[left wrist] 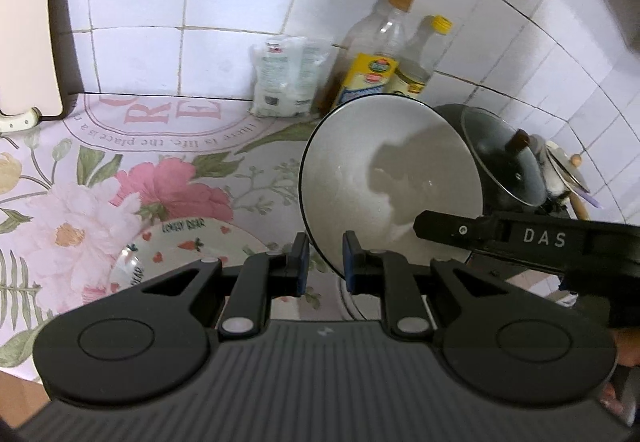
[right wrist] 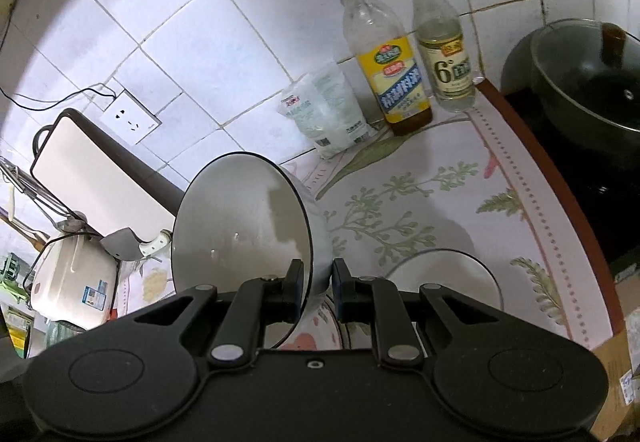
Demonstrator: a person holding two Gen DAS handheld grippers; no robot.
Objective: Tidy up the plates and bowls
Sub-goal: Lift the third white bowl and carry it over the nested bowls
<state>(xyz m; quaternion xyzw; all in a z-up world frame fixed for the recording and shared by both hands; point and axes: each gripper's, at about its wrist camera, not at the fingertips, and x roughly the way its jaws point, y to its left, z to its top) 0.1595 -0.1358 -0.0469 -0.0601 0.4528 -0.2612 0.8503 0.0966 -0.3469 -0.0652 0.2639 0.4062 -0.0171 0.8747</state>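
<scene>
A large white bowl (left wrist: pixel 384 170) with a thin black rim hangs tilted above the counter. My left gripper (left wrist: pixel 325 264) is shut on its near left rim. From the right, my right gripper (left wrist: pixel 428 228) lies across the bowl's lower right edge. In the right wrist view the right gripper (right wrist: pixel 316 284) is shut on the rim of the bowl (right wrist: pixel 240 242), apparently the same one, with one finger inside and one outside. Below lie a cartoon-printed plate (left wrist: pixel 180 246) (right wrist: pixel 316 328) and a second white bowl (right wrist: pixel 444 278) on the flowered cover.
An oil bottle (right wrist: pixel 384 54), a vinegar bottle (right wrist: pixel 440 38) and a white bag (right wrist: pixel 328 110) stand against the tiled wall. A dark pot (right wrist: pixel 584 90) with a glass lid sits on the stove at the right. A wall socket (right wrist: pixel 130 118) and a cream appliance (right wrist: pixel 72 274) are at the left.
</scene>
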